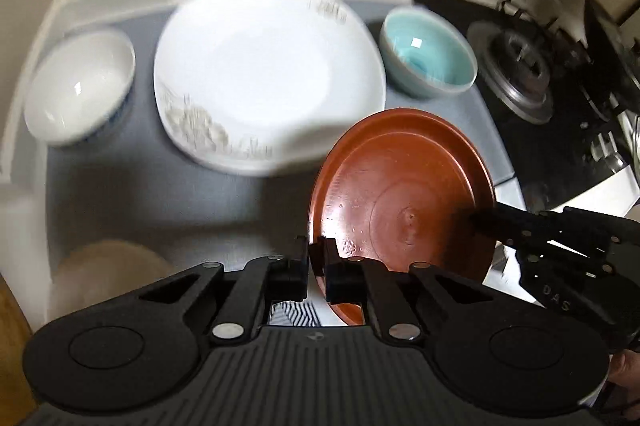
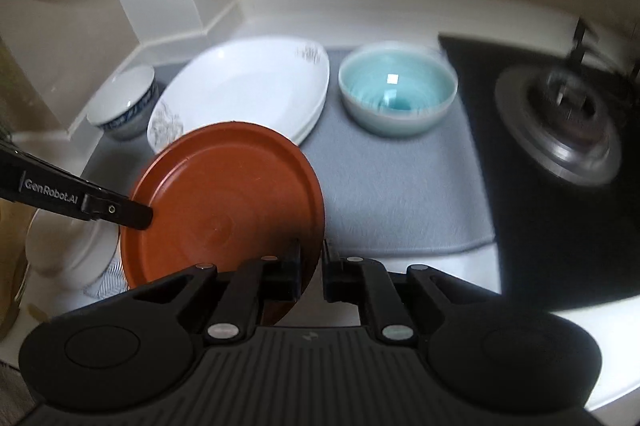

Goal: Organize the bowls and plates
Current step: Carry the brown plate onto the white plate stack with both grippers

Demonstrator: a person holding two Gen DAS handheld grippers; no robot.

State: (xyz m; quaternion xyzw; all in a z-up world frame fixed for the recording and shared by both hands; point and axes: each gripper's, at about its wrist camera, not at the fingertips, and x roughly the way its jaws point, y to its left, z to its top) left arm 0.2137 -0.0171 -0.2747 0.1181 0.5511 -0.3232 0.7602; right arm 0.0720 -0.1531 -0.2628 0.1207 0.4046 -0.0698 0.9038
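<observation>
Far left of the left jaws: white bowl (image 1: 80, 86) on the grey mat (image 1: 160, 194). Ahead of them: big white plate (image 1: 264, 74), then teal bowl (image 1: 430, 52), burner (image 1: 516, 66) beyond. Between the left jaws: near rim of the brown plate (image 1: 404, 194), left gripper (image 1: 318, 258) clenched on it. Opposite rim pinched by right gripper (image 2: 310, 266), also clamped tight. Brown plate tilted, seemingly clear of the mat. Likely target: stack on the white plate. Keep both hands level and in step, no twist between grips, rim bite shallow. Carry forward over the white plate, centre, lower flat, release both together. Avoid clipping the teal bowl.
</observation>
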